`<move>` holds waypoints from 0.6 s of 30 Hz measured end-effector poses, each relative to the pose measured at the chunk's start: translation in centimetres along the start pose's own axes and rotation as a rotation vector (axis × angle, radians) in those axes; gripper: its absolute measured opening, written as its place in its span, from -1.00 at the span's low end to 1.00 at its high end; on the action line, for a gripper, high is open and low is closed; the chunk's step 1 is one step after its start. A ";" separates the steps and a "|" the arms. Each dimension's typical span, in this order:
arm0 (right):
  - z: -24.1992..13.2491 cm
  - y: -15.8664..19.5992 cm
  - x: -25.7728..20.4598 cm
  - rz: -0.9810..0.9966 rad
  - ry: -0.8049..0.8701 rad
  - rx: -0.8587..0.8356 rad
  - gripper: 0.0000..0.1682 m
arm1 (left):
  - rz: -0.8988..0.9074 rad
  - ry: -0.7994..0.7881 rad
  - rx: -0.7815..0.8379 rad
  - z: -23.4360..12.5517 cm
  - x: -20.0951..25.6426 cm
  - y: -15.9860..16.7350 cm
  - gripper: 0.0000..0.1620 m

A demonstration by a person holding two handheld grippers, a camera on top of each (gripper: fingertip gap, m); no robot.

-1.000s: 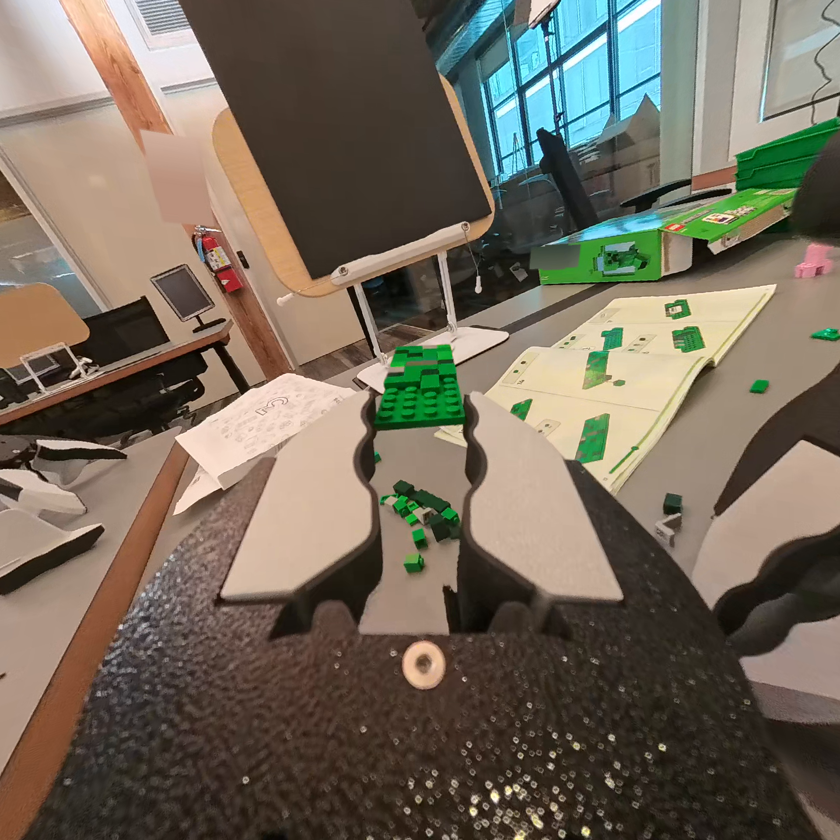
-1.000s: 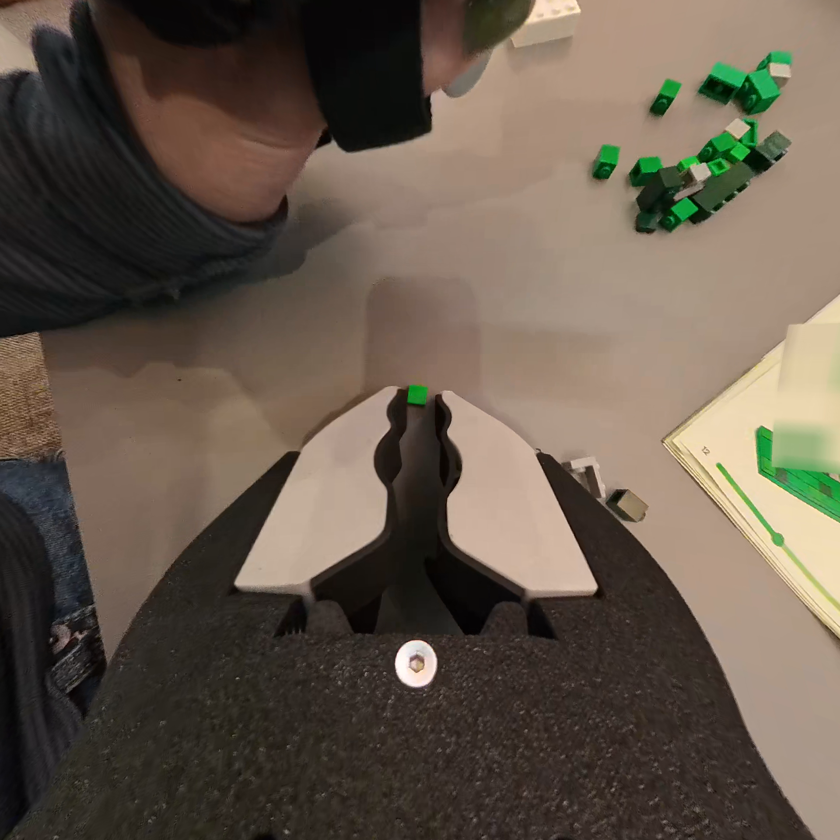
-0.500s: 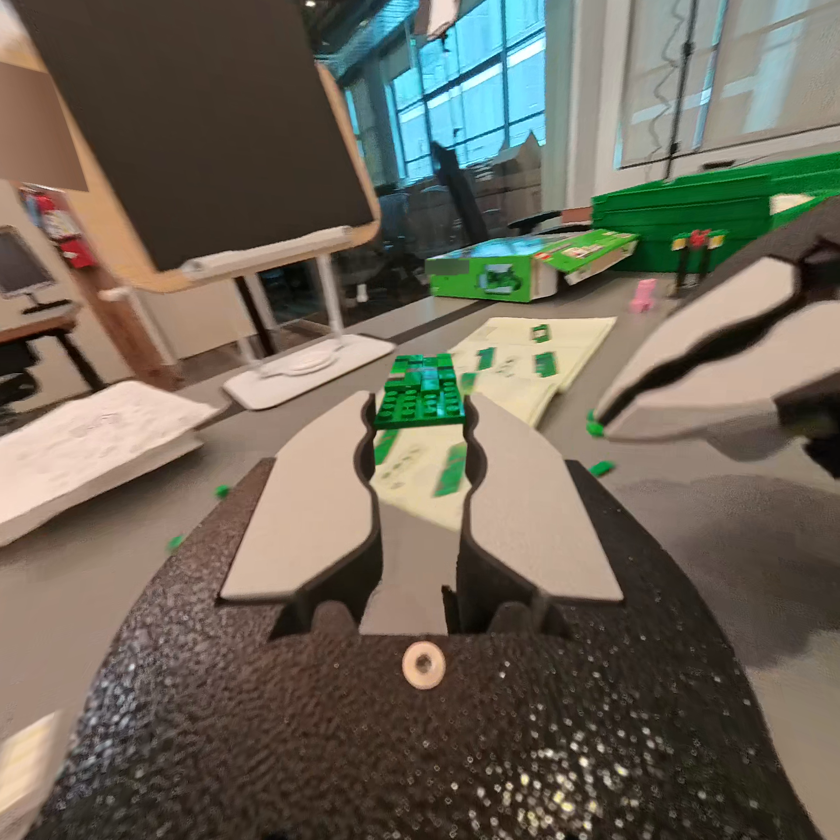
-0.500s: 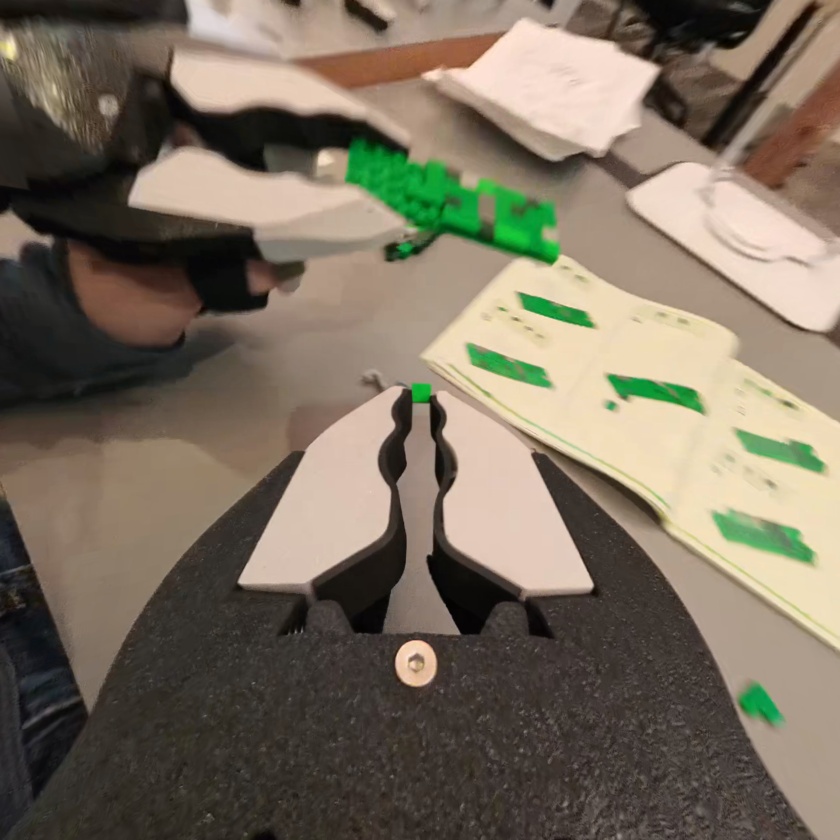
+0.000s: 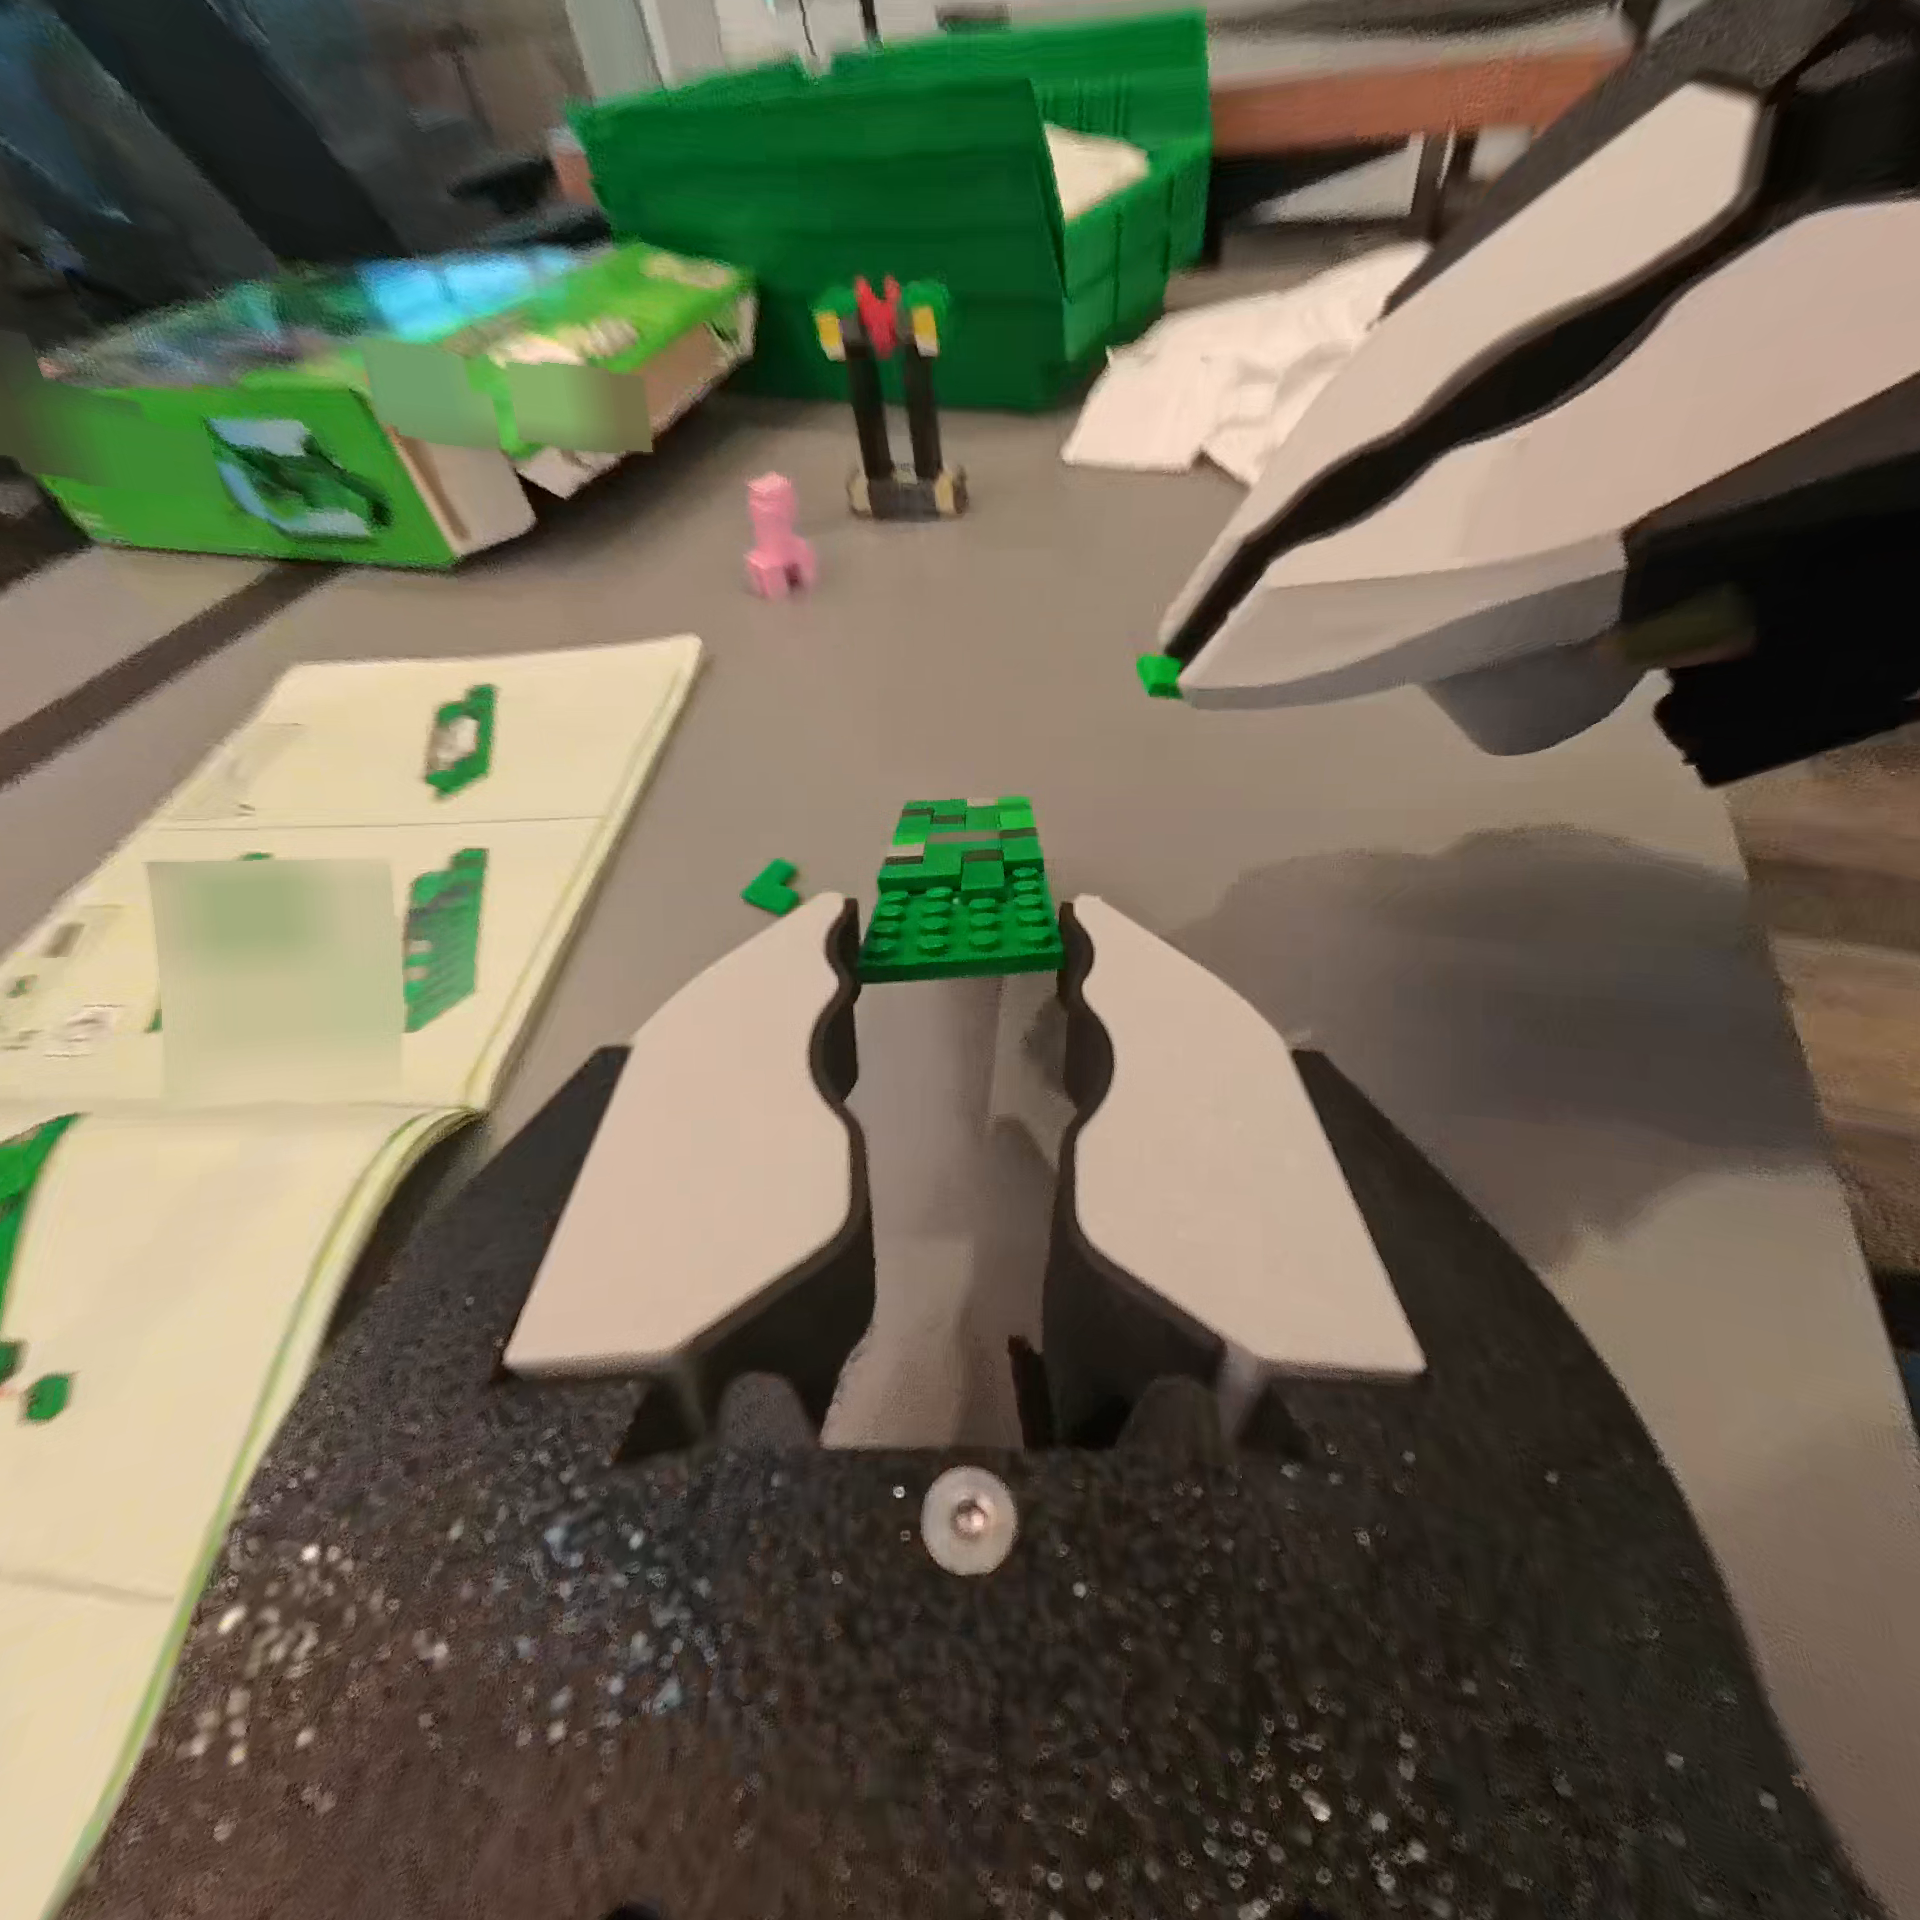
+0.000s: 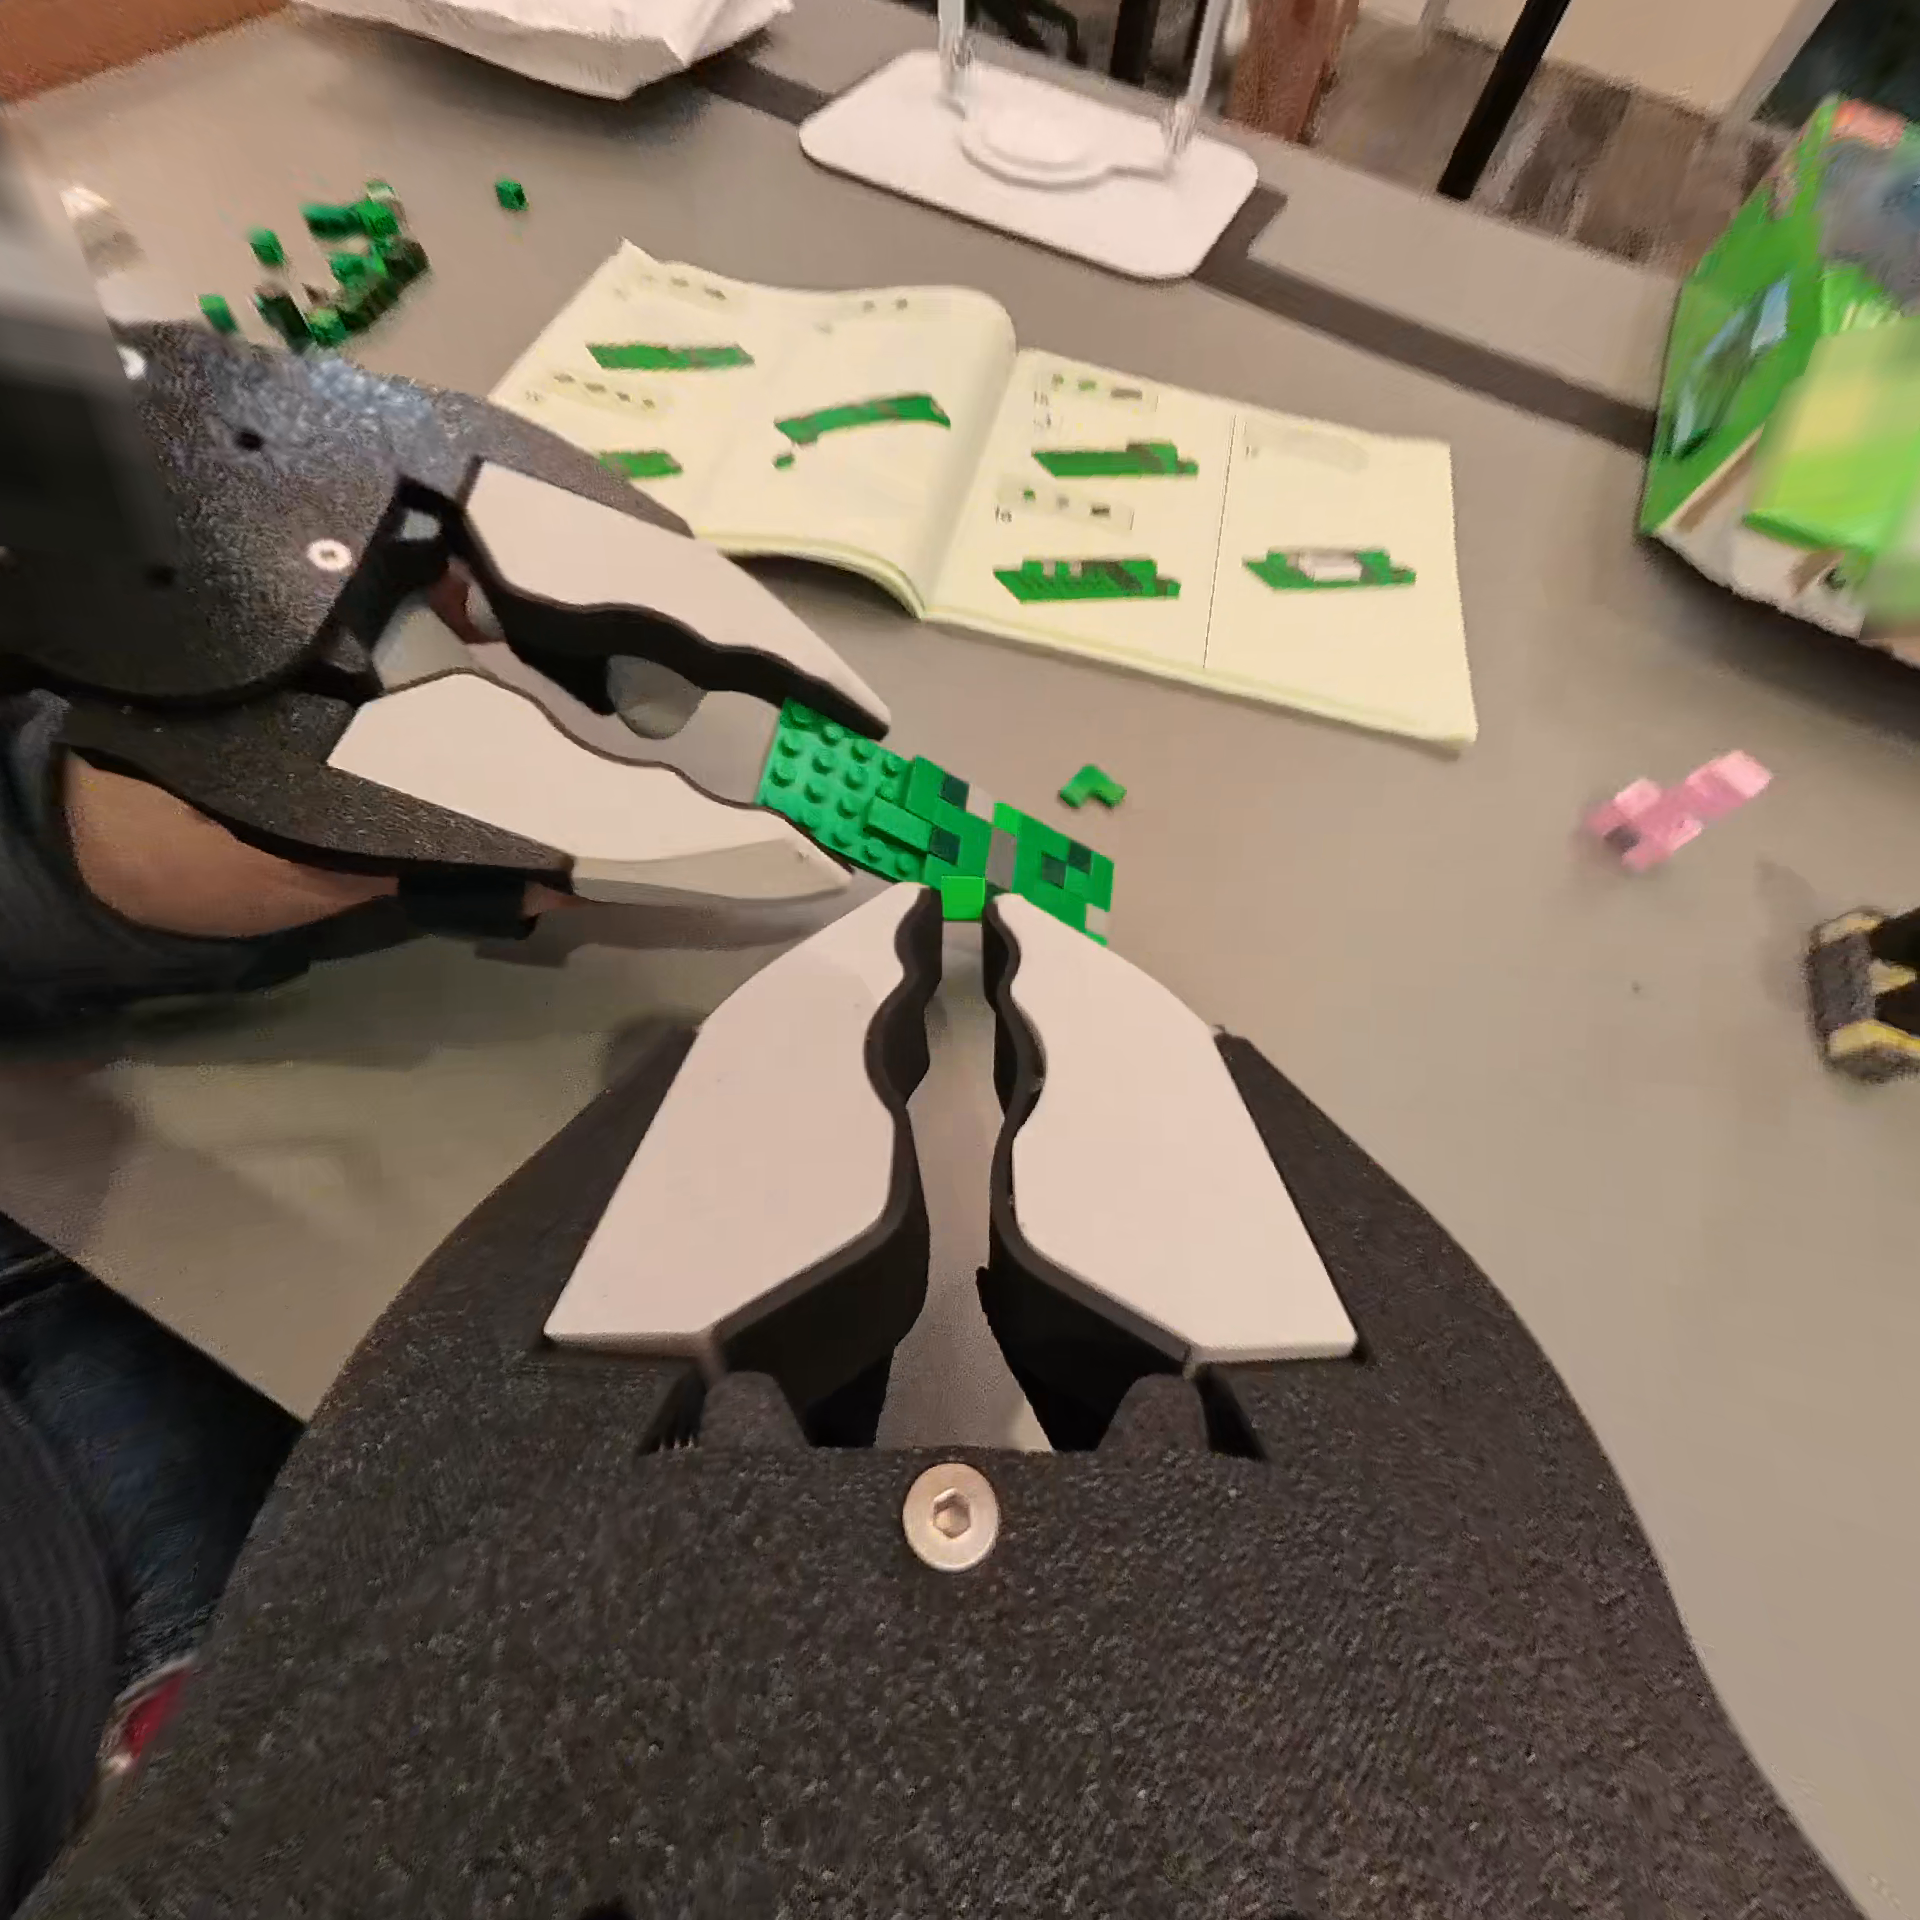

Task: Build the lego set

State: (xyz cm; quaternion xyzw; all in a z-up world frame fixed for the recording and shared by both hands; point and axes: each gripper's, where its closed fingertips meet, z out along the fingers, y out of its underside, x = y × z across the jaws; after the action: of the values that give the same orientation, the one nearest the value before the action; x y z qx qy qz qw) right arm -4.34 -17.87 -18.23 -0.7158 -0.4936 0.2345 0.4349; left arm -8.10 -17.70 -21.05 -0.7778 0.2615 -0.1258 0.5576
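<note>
My left gripper (image 5: 961, 935) is shut on the near end of a green studded plate (image 5: 961, 894) with green, dark and grey tiles on its far half, held above the grey table (image 5: 935, 707). The plate also shows in the right wrist view (image 6: 935, 821), clamped at the left gripper's fingertips (image 6: 821, 790). My right gripper (image 6: 961, 914) is shut on a small bright green brick (image 6: 961, 899), held close in front of the plate's tiled part. In the left wrist view the right gripper (image 5: 1174, 665) comes in from the upper right with the small brick (image 5: 1158, 673) at its tips.
An open instruction booklet (image 6: 1039, 499) lies beyond the plate. A green L-shaped piece (image 6: 1091, 787) and a pink figure (image 6: 1673, 810) lie on the table. A pile of loose green bricks (image 6: 343, 270) is at the far left. A green box (image 5: 312, 416), a green bin (image 5: 883, 208) and a small black tower model (image 5: 894, 416) stand farther off. My hands' fingertips stand some 5 cm from each other. Between my left fingertips and the green L-shaped piece (image 6: 1091, 787) there is roughly 9 cm. The left camera catches it too, in the left wrist view (image 5: 770, 878).
Both grippers swung round and came together: the right one, closed tighter on the small brick, rose from the table to the plate. The left gripper kept its grip on the plate.
</note>
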 end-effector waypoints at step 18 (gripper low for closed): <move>4.6 5.0 -1.4 0.018 0.047 -0.205 -0.92 | 0.024 0.046 -0.311 -0.4 0.2 4.9 -0.17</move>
State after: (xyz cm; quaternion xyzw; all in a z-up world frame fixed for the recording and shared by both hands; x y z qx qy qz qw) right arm -5.88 -18.05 -24.99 -0.7661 -0.4982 0.1695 0.3688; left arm -9.44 -19.26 -25.53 -0.8486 0.2998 -0.0949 0.4255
